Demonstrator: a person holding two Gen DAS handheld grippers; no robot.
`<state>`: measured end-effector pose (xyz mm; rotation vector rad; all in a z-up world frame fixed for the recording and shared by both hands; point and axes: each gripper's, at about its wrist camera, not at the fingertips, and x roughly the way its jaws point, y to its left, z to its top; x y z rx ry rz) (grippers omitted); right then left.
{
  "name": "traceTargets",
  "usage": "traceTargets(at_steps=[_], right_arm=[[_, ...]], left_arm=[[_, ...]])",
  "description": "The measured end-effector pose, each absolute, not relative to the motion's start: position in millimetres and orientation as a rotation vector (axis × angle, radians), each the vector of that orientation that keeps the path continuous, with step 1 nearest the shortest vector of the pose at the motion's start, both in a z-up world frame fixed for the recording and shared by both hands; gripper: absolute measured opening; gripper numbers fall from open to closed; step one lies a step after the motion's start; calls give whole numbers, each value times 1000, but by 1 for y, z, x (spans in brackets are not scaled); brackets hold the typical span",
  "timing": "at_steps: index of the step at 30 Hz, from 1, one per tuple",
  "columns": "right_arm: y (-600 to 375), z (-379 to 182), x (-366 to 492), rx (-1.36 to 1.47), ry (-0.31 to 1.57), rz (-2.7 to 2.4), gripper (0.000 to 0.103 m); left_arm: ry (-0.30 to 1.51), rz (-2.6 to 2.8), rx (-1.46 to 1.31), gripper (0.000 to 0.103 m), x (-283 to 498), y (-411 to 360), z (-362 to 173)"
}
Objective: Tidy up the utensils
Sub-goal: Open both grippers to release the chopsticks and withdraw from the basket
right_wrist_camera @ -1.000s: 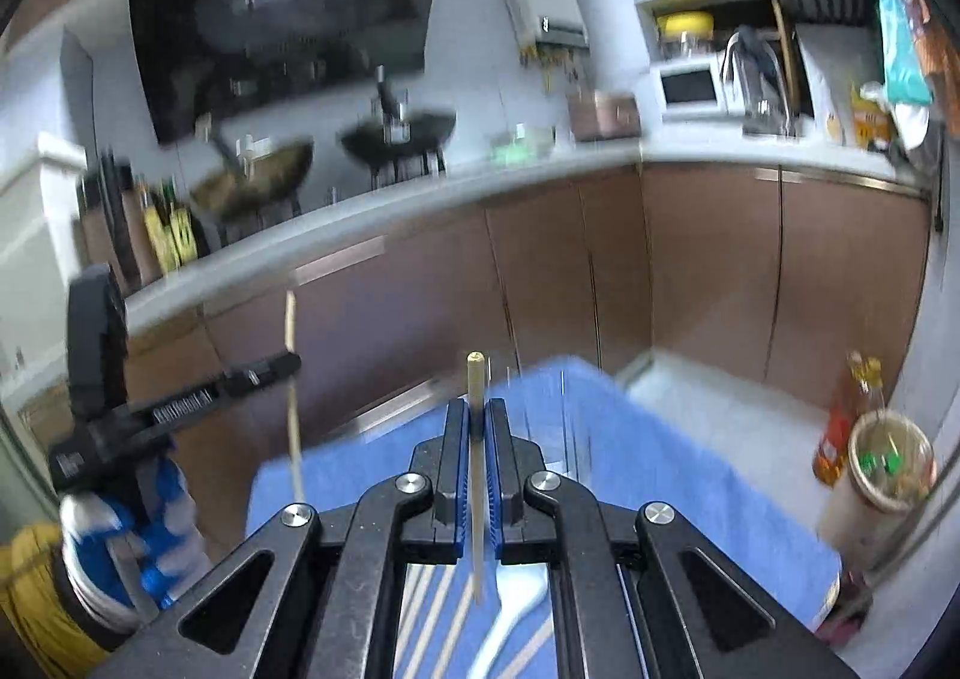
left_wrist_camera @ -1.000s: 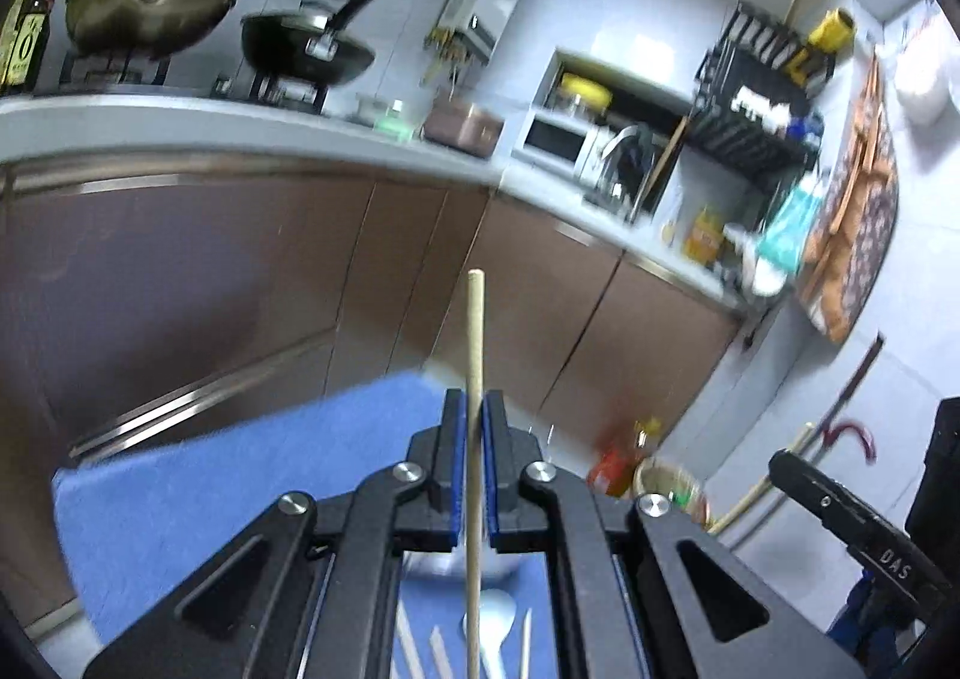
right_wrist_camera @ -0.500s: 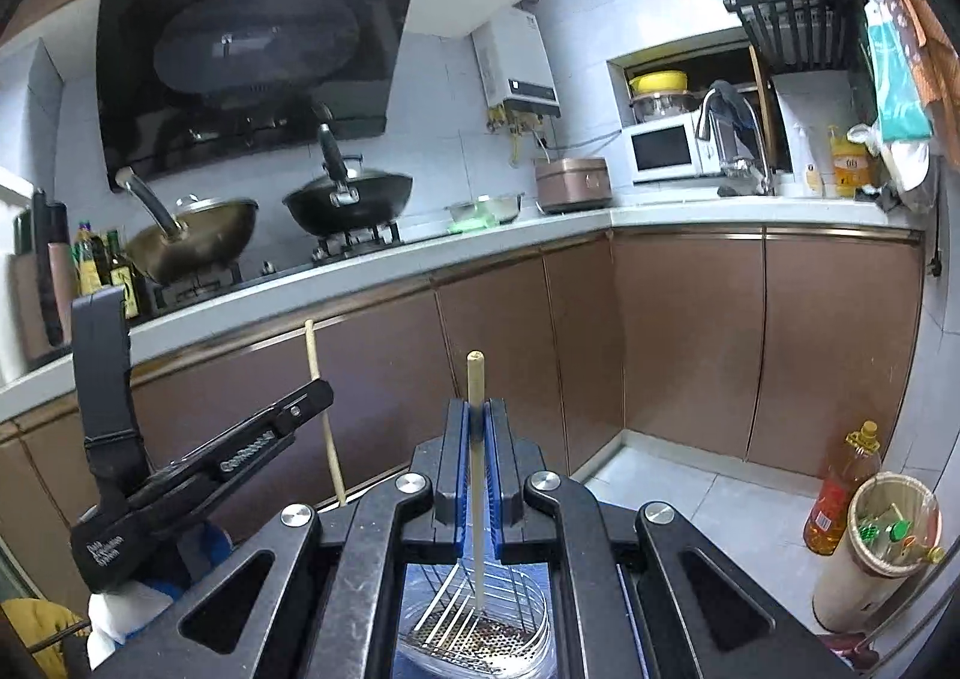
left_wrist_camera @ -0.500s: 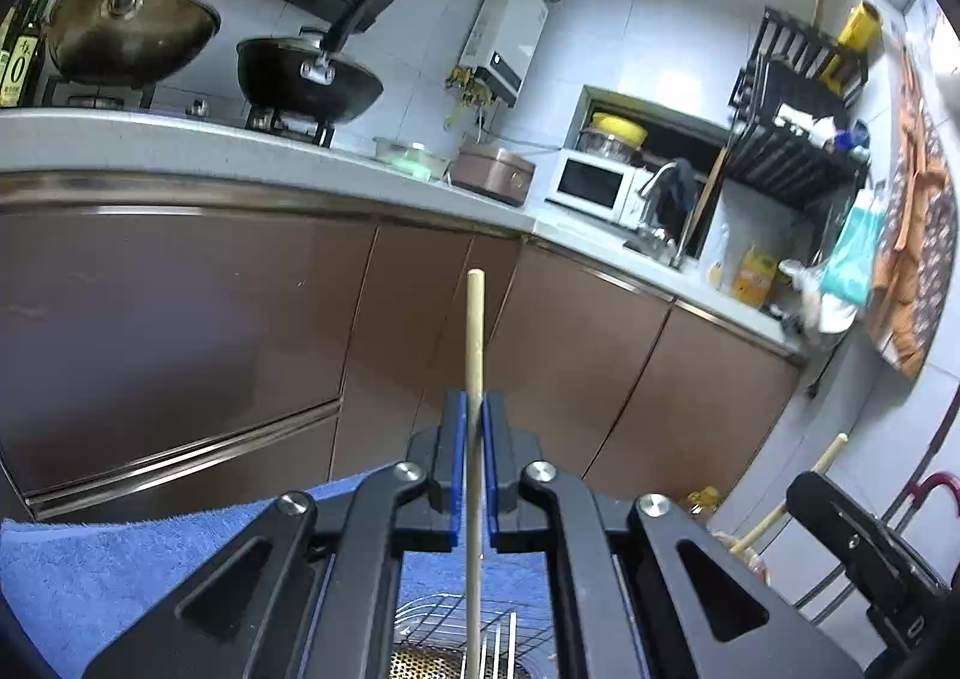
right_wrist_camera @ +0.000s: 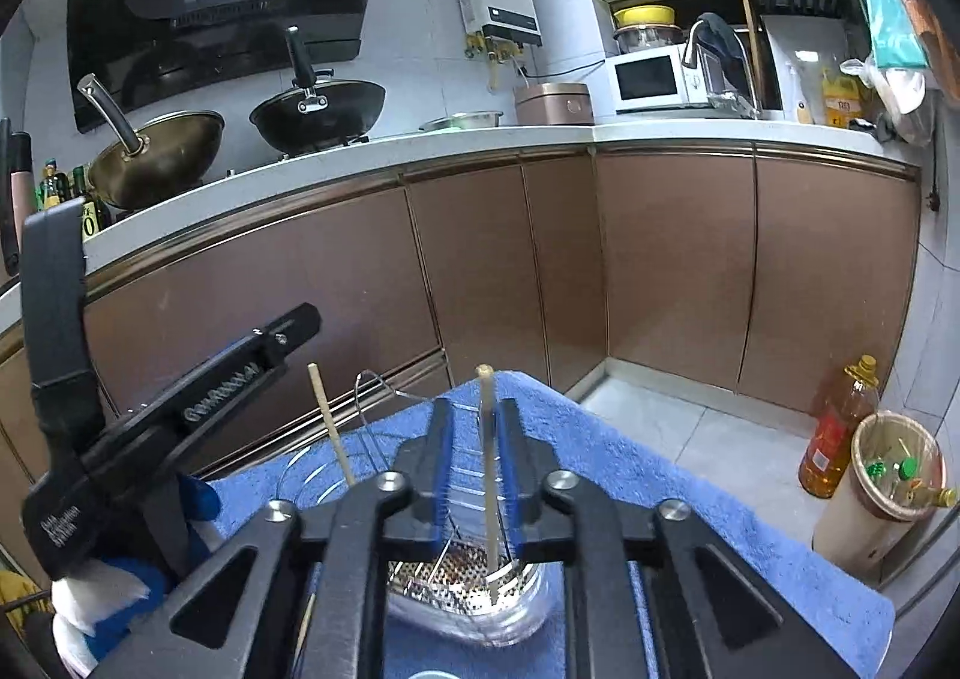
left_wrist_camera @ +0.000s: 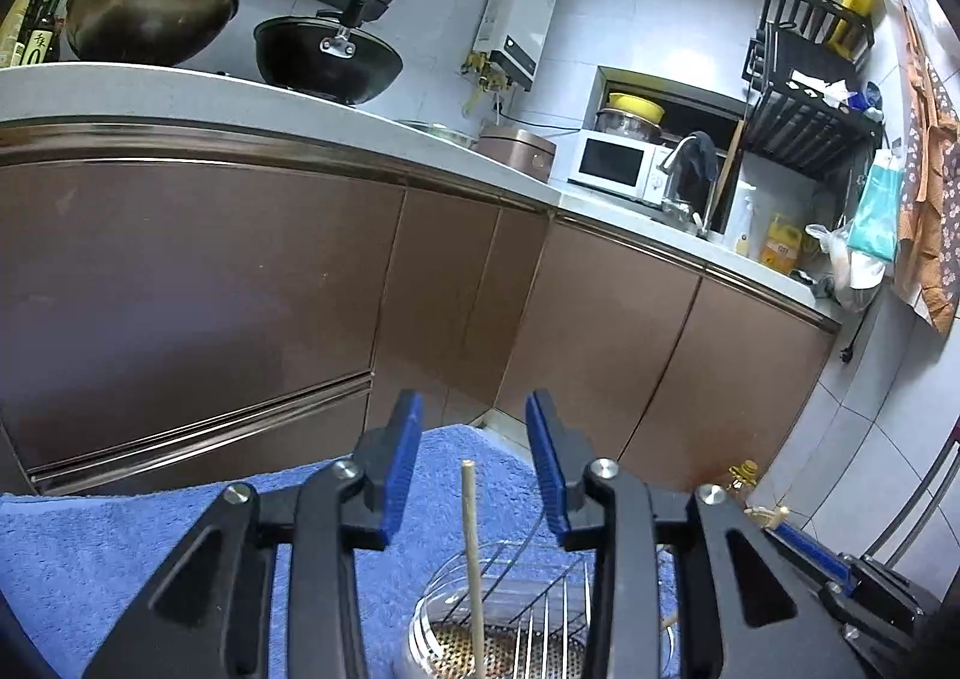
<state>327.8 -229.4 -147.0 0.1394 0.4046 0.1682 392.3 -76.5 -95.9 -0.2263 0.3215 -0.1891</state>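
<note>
Chopsticks, two, pale wood or bamboo, each standing near upright with its lower end in a wire drainer [right_wrist_camera: 474, 577] with a perforated floor, set in a clear tub on the blue towel [left_wrist_camera: 90, 559] over the table.

Left hand-held gripper [left_wrist_camera: 471, 463]: jaws spread wide, holding nothing; one chopstick [left_wrist_camera: 473, 565] rises free in the gap, touching neither pad.

Right hand-held gripper [right_wrist_camera: 474, 475]: jaws parted a little; second chopstick [right_wrist_camera: 489, 475] stands between the blue pads. Contact with a pad cannot be told; it looks released.

Handling, judged: very light, stiff, thin, smooth and round, so liable to roll or pivot in a flat-pad pinch. Not fragile. Best taken at mid-shaft or just above, pads square across the stick, so it hangs straight for lowering between the wires.

View differences: the right wrist camera shows both sticks, the left gripper body from the side, the drainer's wire loops and mesh floor, plus an oil bottle [right_wrist_camera: 837, 433] and bin [right_wrist_camera: 882, 493] on the floor. The left wrist camera shows only its own stick clearly, and its open gap.
</note>
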Motion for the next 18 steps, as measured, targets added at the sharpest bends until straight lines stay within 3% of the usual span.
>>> traceTargets(at_steps=[3, 5, 18], right_arm=[[-232, -141, 319, 146, 395, 159, 29], [-233, -135, 310, 148, 391, 153, 43], [-222, -110, 241, 158, 379, 164, 44]], left_arm=[[321, -178, -215, 40, 378, -67, -90], [323, -167, -198, 42, 369, -61, -84], [384, -119, -142, 50, 280, -17, -59]])
